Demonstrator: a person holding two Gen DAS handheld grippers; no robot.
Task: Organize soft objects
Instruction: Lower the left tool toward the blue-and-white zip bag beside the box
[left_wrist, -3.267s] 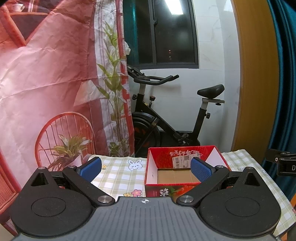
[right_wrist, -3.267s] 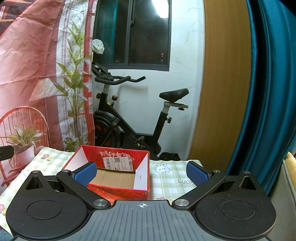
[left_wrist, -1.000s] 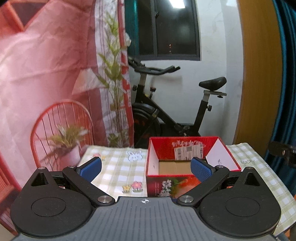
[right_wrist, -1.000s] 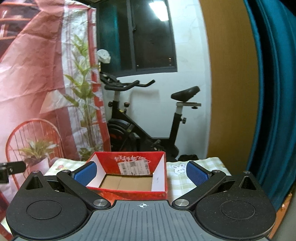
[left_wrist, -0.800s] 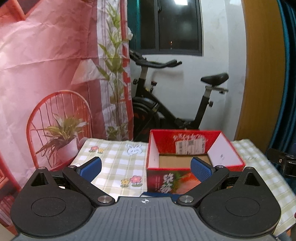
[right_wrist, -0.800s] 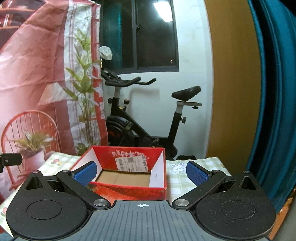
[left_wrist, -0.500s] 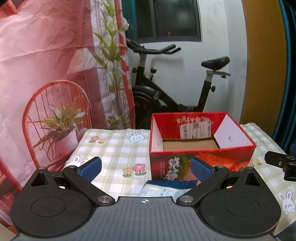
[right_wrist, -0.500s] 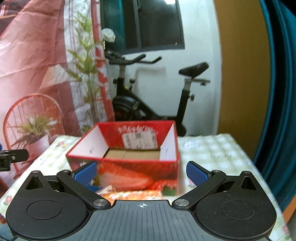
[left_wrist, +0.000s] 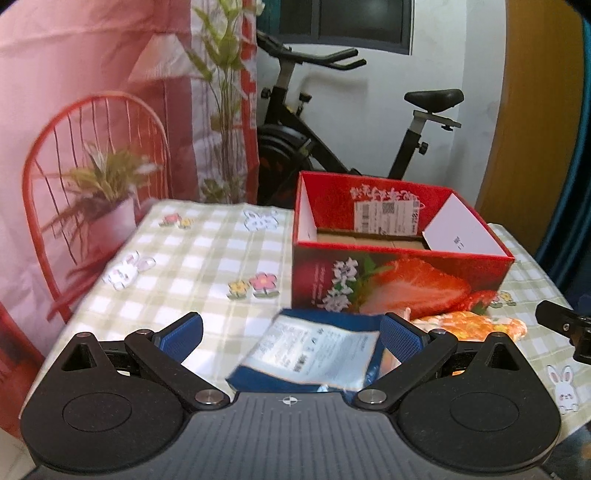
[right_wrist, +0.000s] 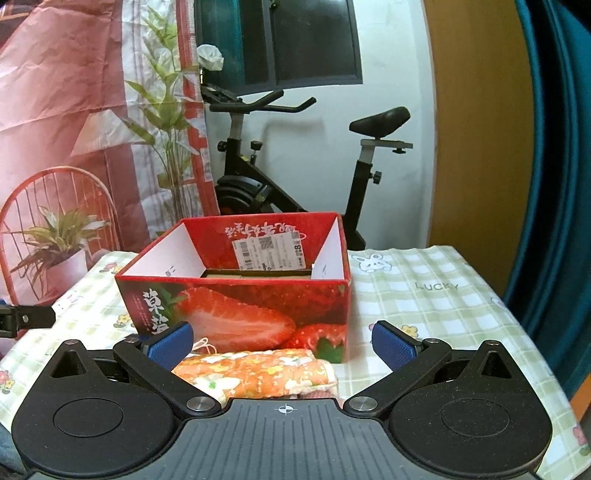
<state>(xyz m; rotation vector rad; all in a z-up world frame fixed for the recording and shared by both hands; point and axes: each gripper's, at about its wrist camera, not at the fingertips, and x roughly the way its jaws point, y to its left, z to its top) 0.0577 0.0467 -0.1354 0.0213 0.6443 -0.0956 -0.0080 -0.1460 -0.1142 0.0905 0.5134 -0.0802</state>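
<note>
A red strawberry-print box stands with its top uncovered on the checked tablecloth. In front of it lie a blue and white soft packet and an orange floral cloth. My left gripper is open, hovering above the packet, its fingers either side of it. My right gripper is open over the orange cloth, which lies between its blue pads. Nothing is held.
An exercise bike stands behind the table. A pink printed backdrop hangs at the left, a teal curtain at the right. The other gripper's tip shows at the right edge.
Both grippers have tilted down and come closer to the table, bringing the blue packet and the orange cloth into view in front of the box. Both stay open.
</note>
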